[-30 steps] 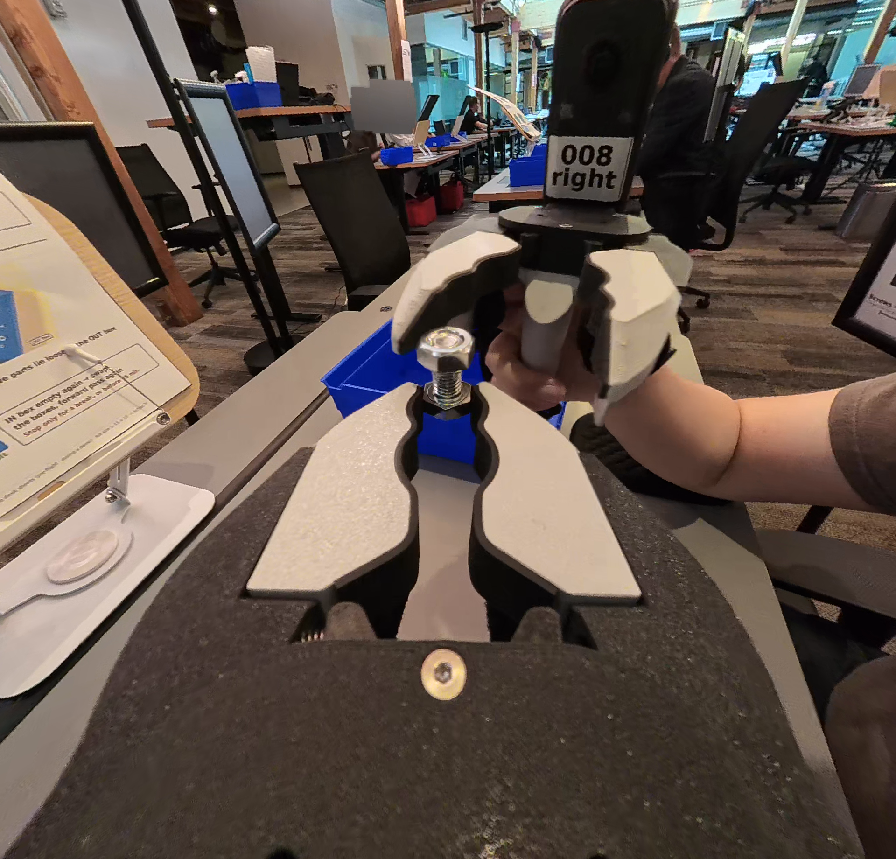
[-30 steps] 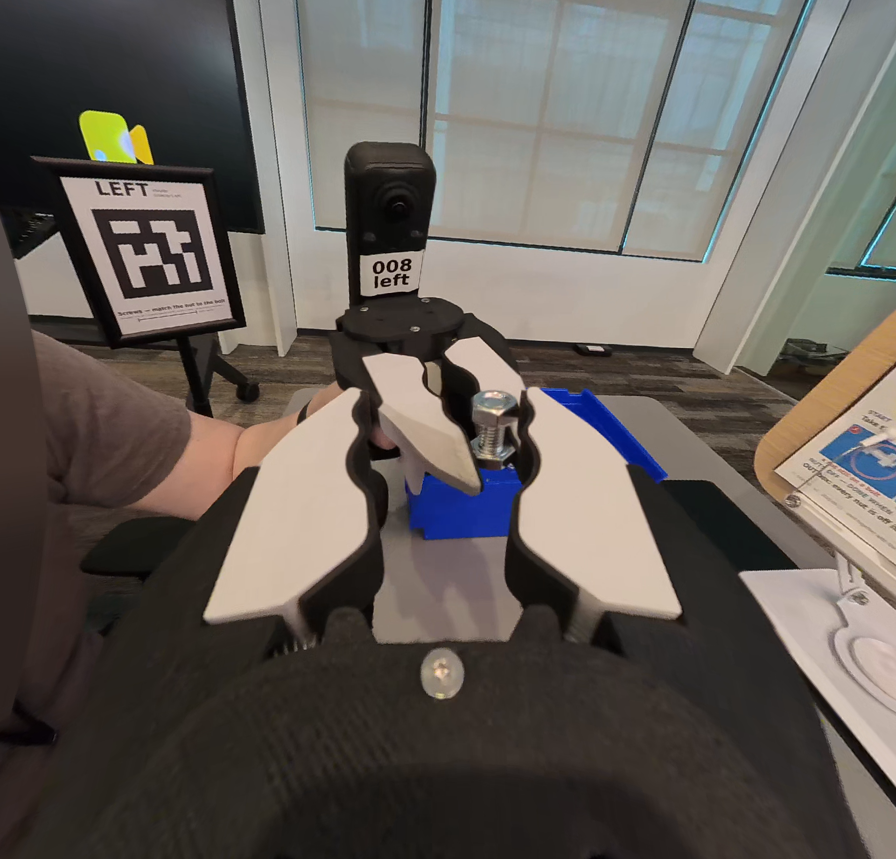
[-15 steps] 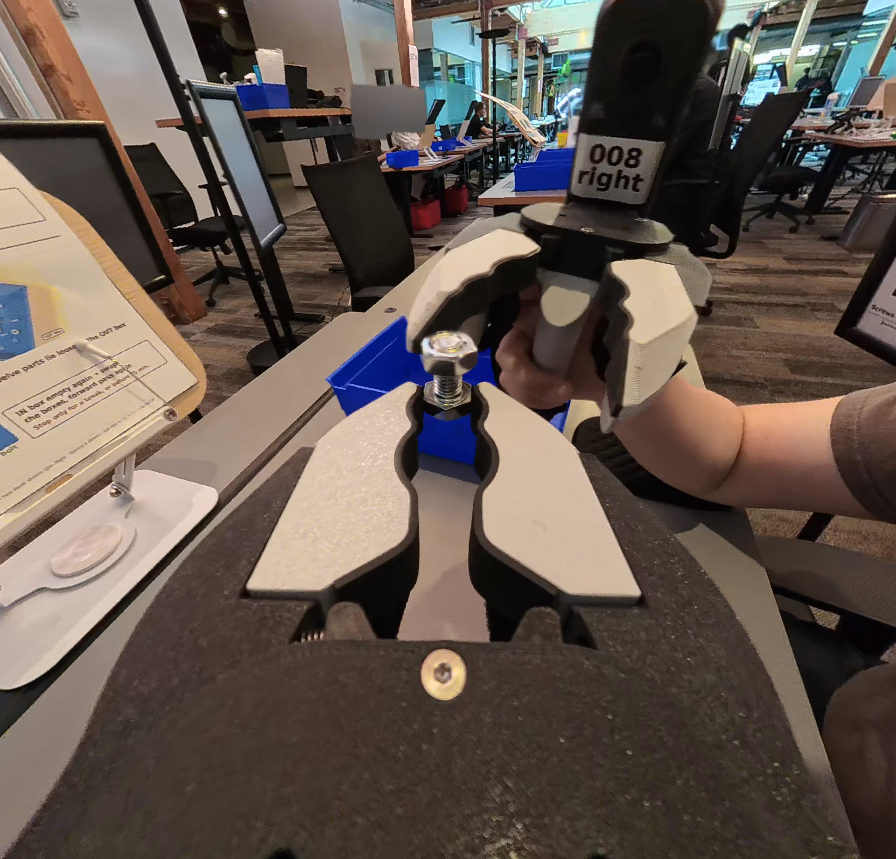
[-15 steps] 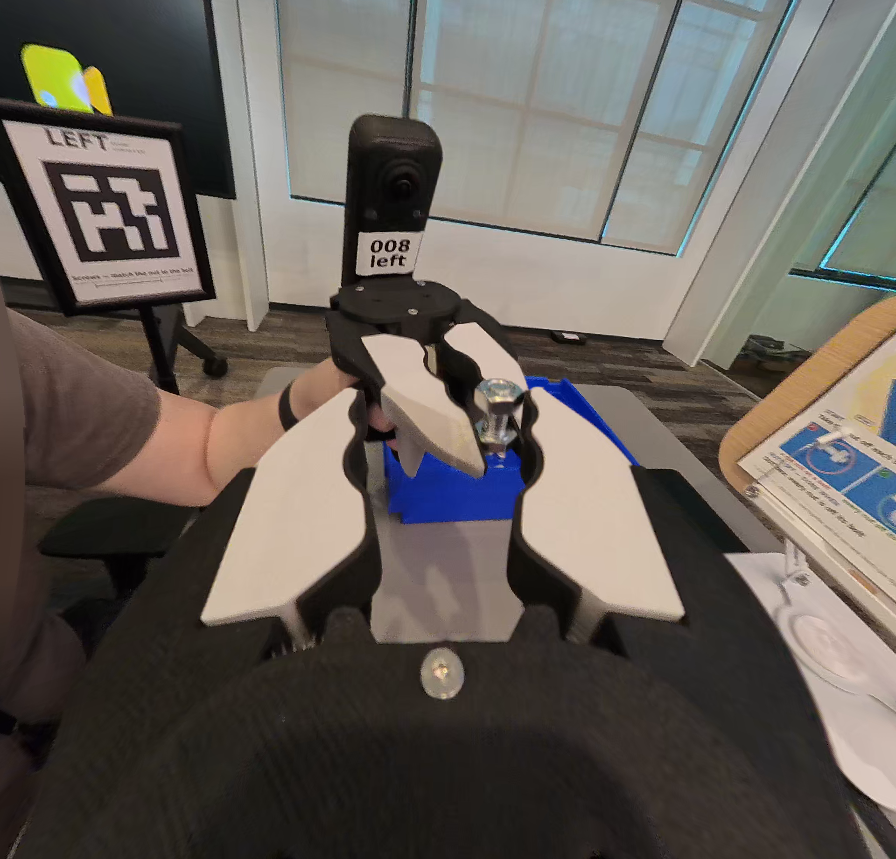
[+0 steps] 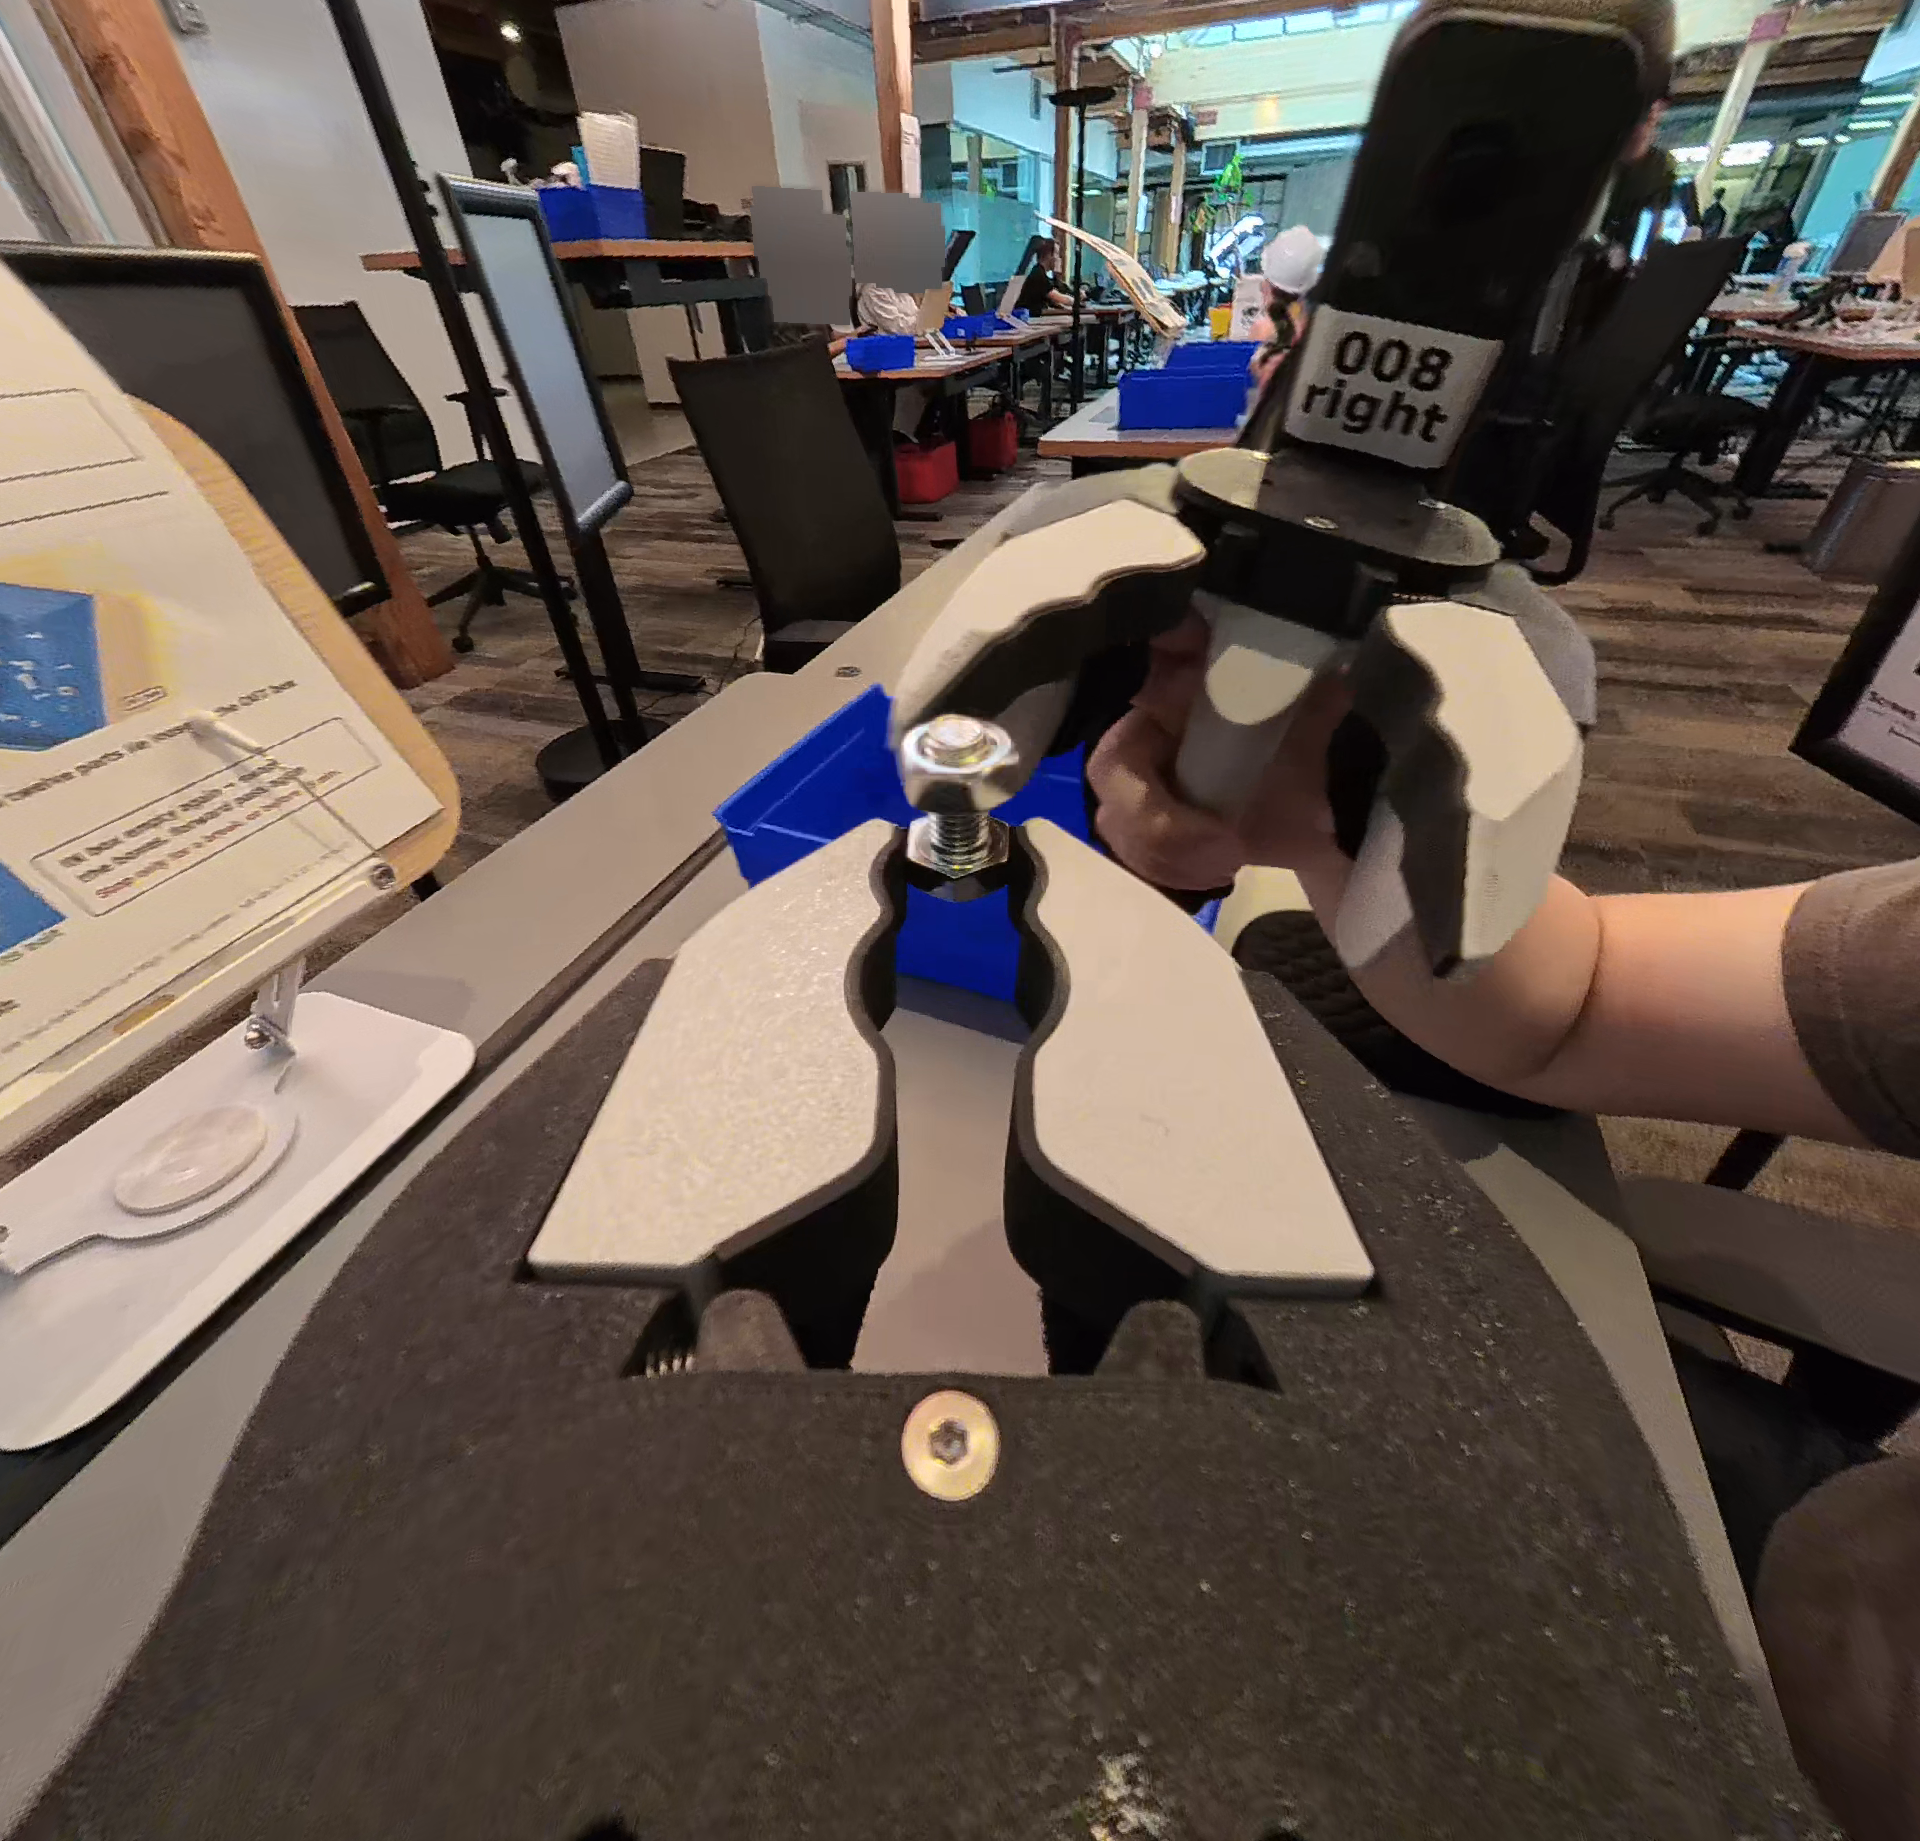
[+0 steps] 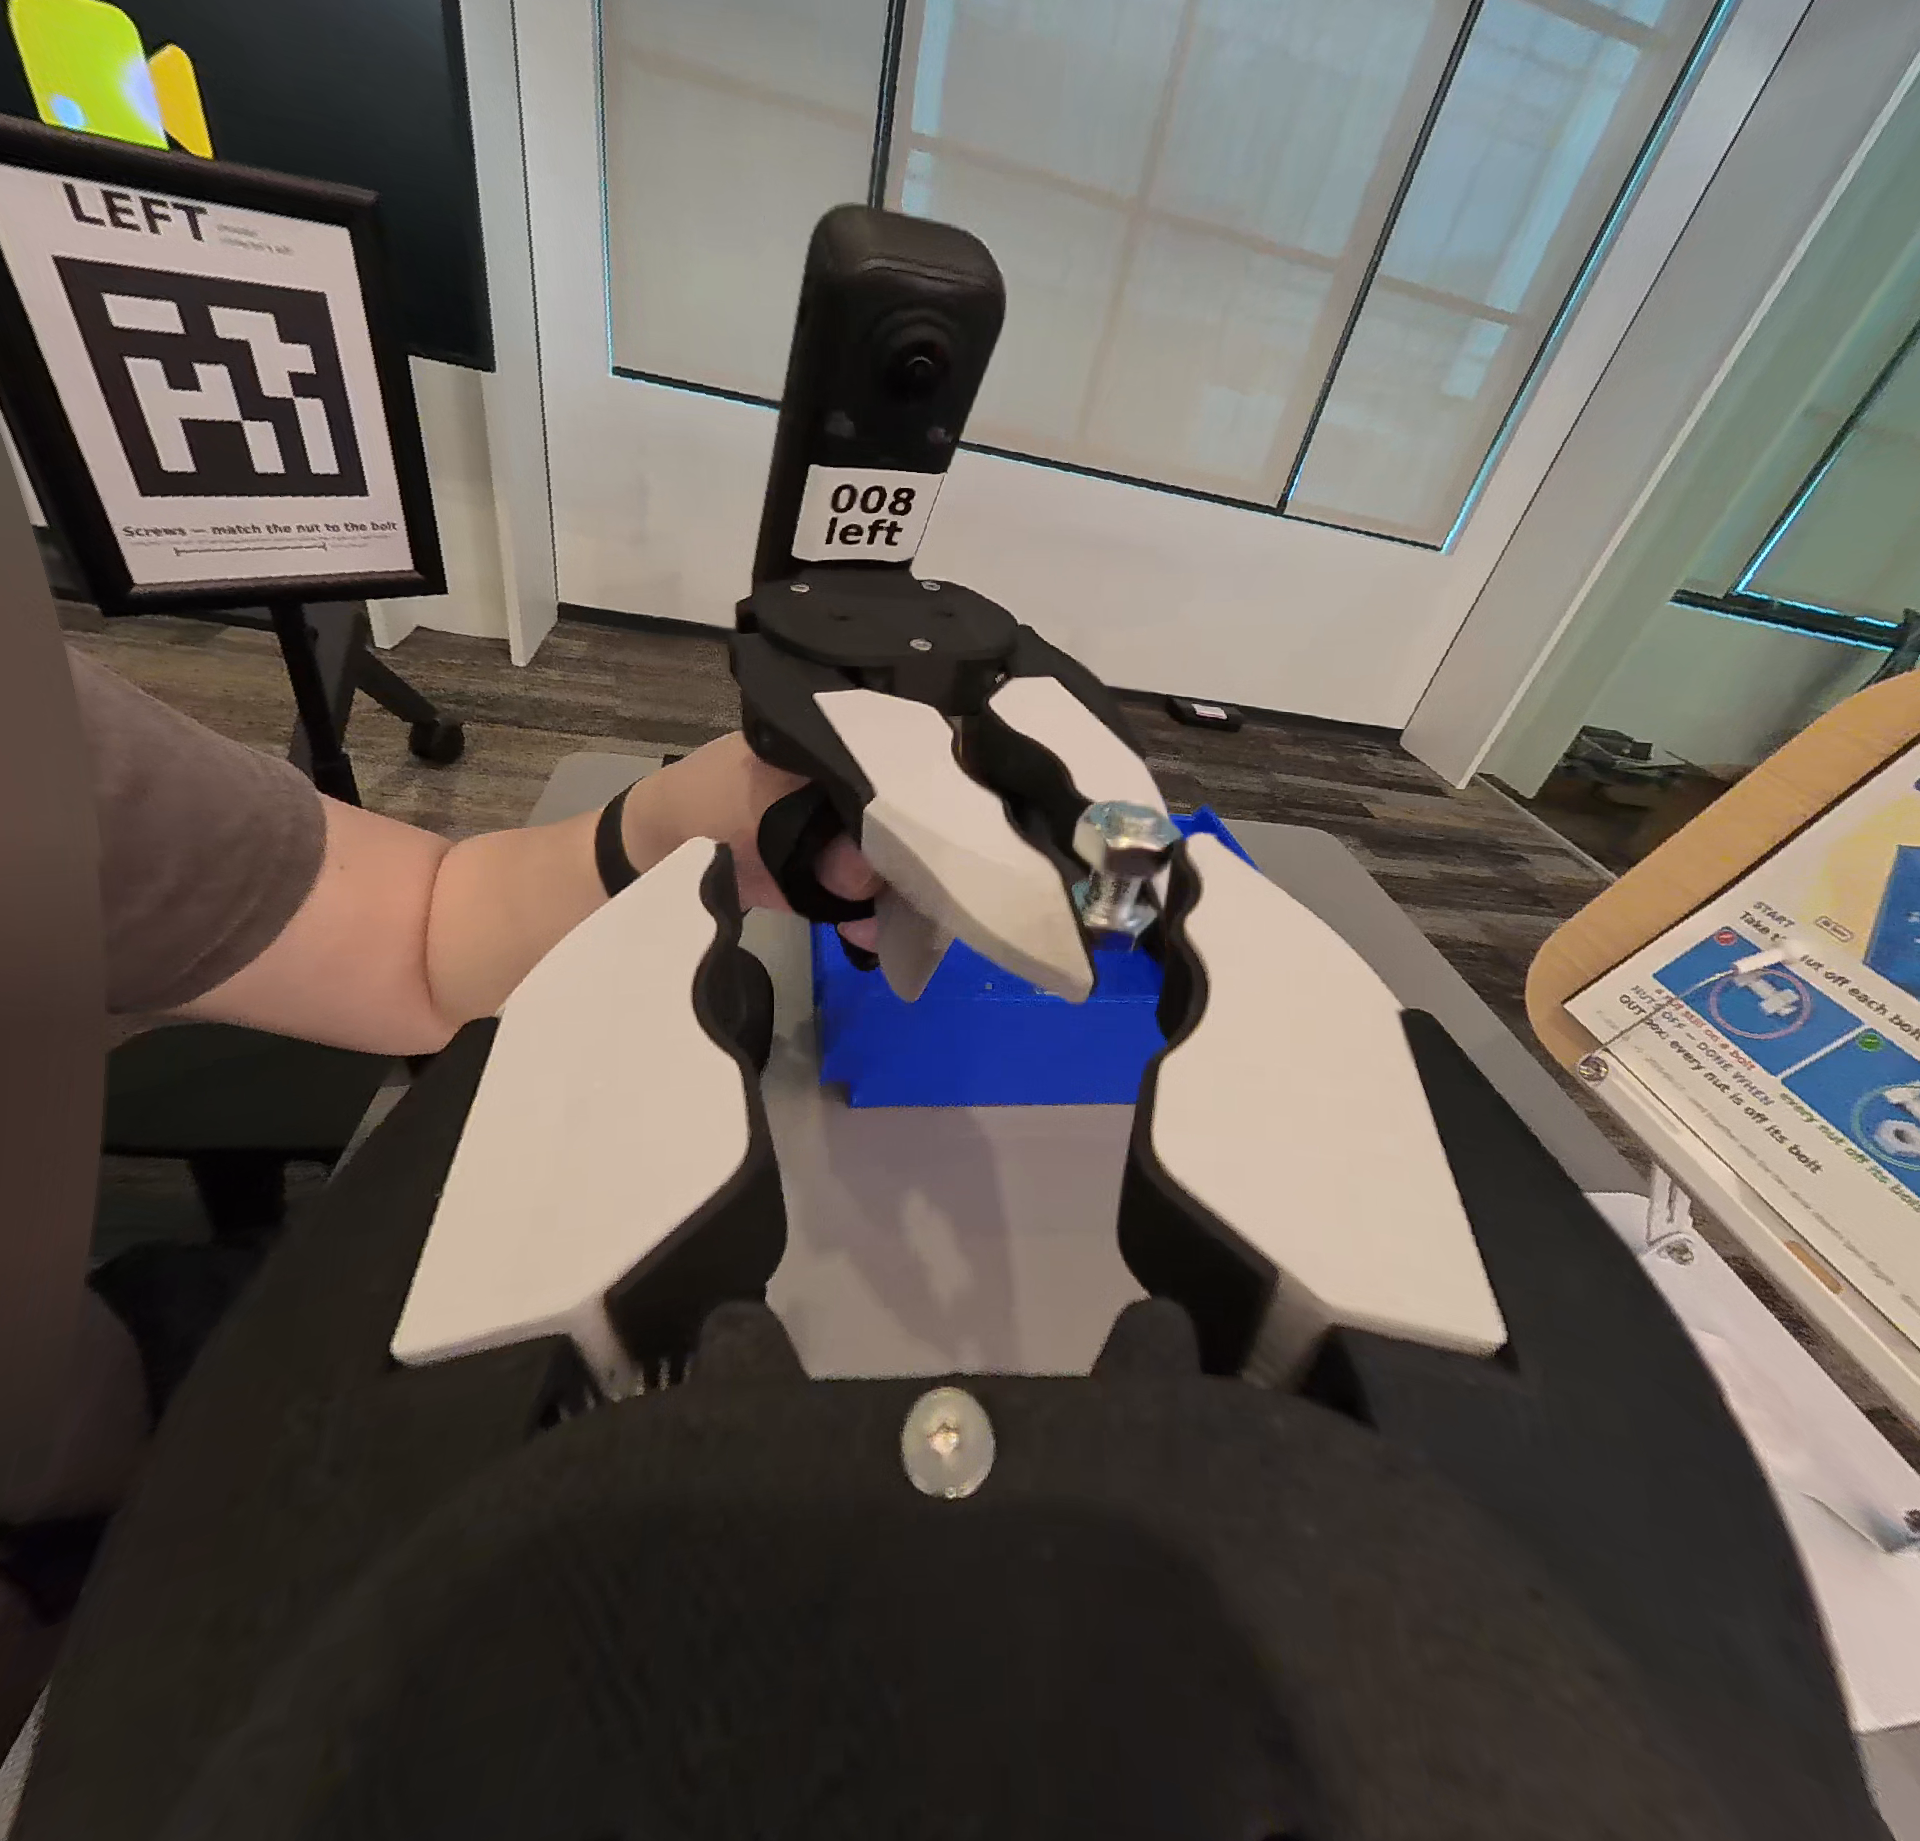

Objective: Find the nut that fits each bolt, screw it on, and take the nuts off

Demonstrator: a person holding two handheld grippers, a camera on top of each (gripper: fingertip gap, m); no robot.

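Observation:
My left gripper [image 5: 956,856] is shut on the lower hex end of a silver bolt [image 5: 954,823], which stands upright with a hex nut [image 5: 956,765] at its top. I cannot tell for sure which hex is the bolt's head. My right gripper [image 5: 1148,830] faces it, open and held by a hand, with one finger [image 5: 1039,596] just behind the top hex. In the right wrist view my right gripper [image 6: 951,887] is wide open and empty. There the left gripper [image 6: 1112,918] holds the bolt [image 6: 1117,882] tilted, close to my right finger [image 6: 1299,1043].
A blue bin [image 5: 810,804] stands on the grey table [image 5: 582,908] under both grippers and shows in the right wrist view [image 6: 987,1043]. An instruction board on a white stand [image 5: 156,752] is beside it. A framed sign [image 6: 208,389] stands behind. Office chairs lie beyond. Some 4 centimetres of space lies between my two pairs of fingers.
The right gripper has tilted and shifted to the right, staying open by the top hex. In the right wrist view the left gripper and bolt now lean and sit closer.

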